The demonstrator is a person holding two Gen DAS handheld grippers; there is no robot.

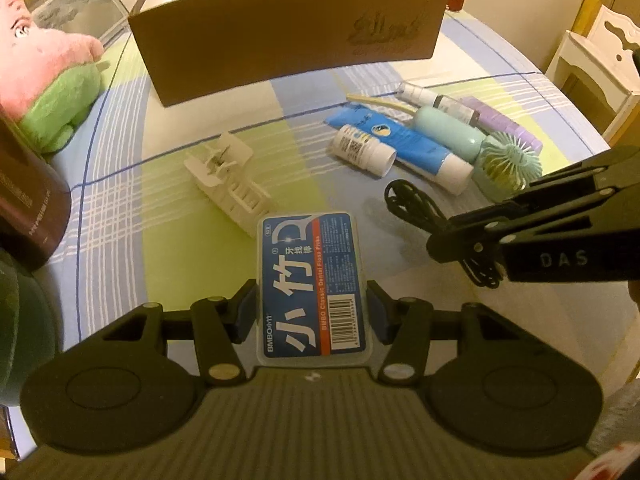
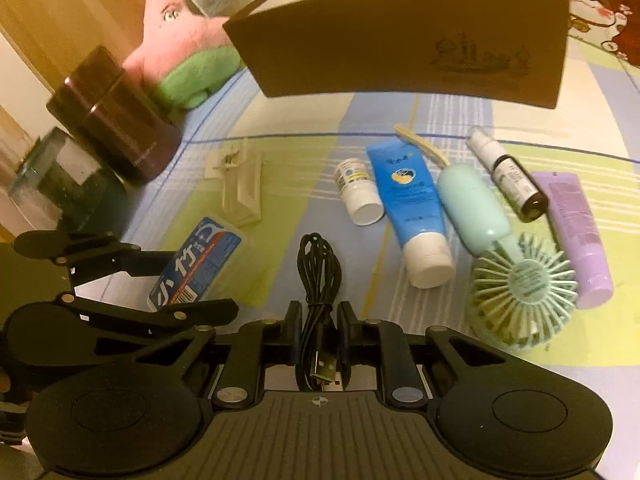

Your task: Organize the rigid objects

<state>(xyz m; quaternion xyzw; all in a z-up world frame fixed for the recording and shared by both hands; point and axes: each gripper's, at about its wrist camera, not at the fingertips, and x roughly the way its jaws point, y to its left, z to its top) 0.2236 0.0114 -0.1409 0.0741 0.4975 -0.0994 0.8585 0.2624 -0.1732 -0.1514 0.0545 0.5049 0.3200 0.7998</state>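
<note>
The left gripper (image 1: 312,314) is clamped on a blue-labelled dental floss pick box (image 1: 314,284), its pads pressing the box's two long sides while the box points forward over the checked tablecloth (image 1: 120,184). The right gripper (image 2: 319,334) is closed around a coiled black USB cable (image 2: 318,280), the plug end lying between the fingers and the loop reaching out ahead.

Just beyond the floss box lies a cream plastic clip-like holder (image 1: 228,176), though the view is too soft to say exactly what it is. To the right sits a loose cluster: a small white pill bottle (image 2: 357,194) on its side, a blue tube with a white cap (image 2: 412,212) touching it, a mint handheld fan (image 2: 520,280), a slim white-and-brown vial (image 2: 508,176) and a lilac tube (image 2: 576,224) at the far edge. A pale yellow stick (image 2: 420,144) pokes out behind the blue tube.

An open brown cardboard box (image 1: 288,28) stands at the back of the table. A pink and green plush toy (image 1: 48,76) and a dark cylindrical tin (image 2: 116,116) sit on the left.
</note>
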